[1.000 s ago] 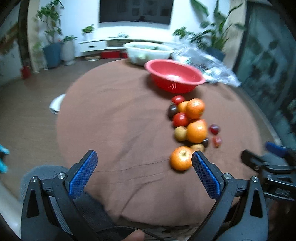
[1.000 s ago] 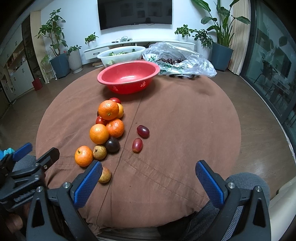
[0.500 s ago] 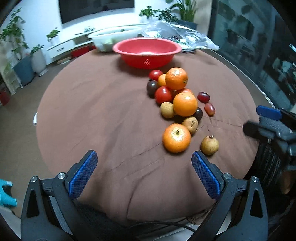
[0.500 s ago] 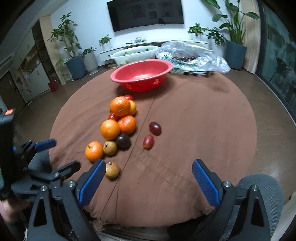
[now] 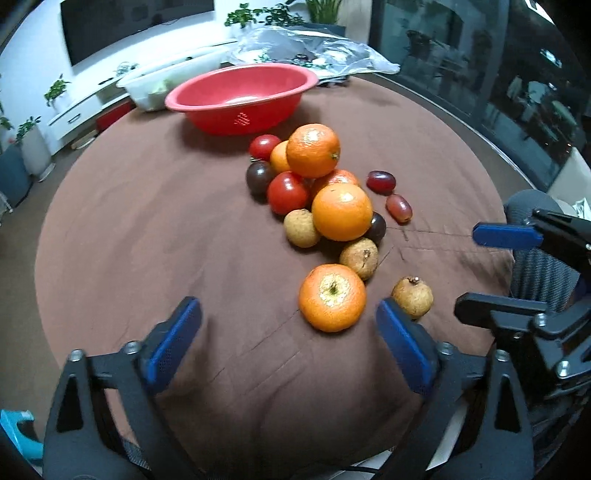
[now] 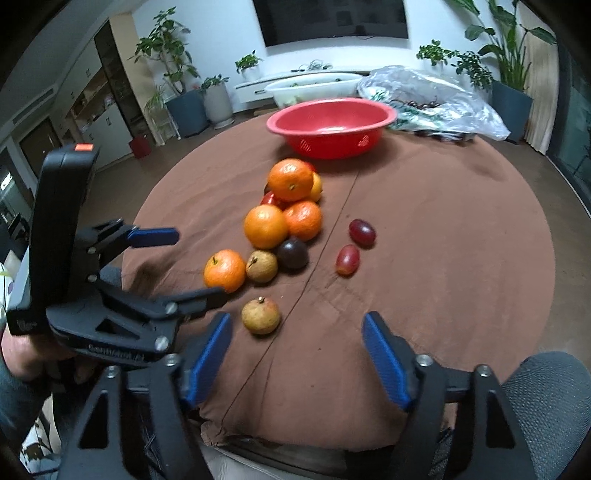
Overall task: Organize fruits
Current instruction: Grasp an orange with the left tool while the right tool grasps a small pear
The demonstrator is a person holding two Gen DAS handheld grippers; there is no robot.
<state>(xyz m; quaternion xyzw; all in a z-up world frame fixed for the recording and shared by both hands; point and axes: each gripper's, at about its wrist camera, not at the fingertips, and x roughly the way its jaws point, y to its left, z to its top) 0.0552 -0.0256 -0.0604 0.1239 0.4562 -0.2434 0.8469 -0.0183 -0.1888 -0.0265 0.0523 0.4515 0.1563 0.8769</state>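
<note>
Both hand-held grippers (left (image 5: 288, 332), right (image 6: 297, 345)) have just been closing, grasping nothing; no legible writing.

Ahead of the claws, a dark wall-mounted television (image 6: 330, 18) hangs on a white wall (image 6: 221, 37) above a low white media console (image 6: 258, 86). Potted plants (image 6: 173, 74) in blue and white planters stand on the brown floor (image 6: 221, 129) to the far left, beside pale cabinets (image 6: 99, 122). To the far right, a tall leafy plant (image 6: 513, 48) rises before a beige curtain (image 6: 539, 92) and dark glass doors (image 5: 480, 74). A grey mesh chair (image 6: 546, 398) sits close at the right.
</note>
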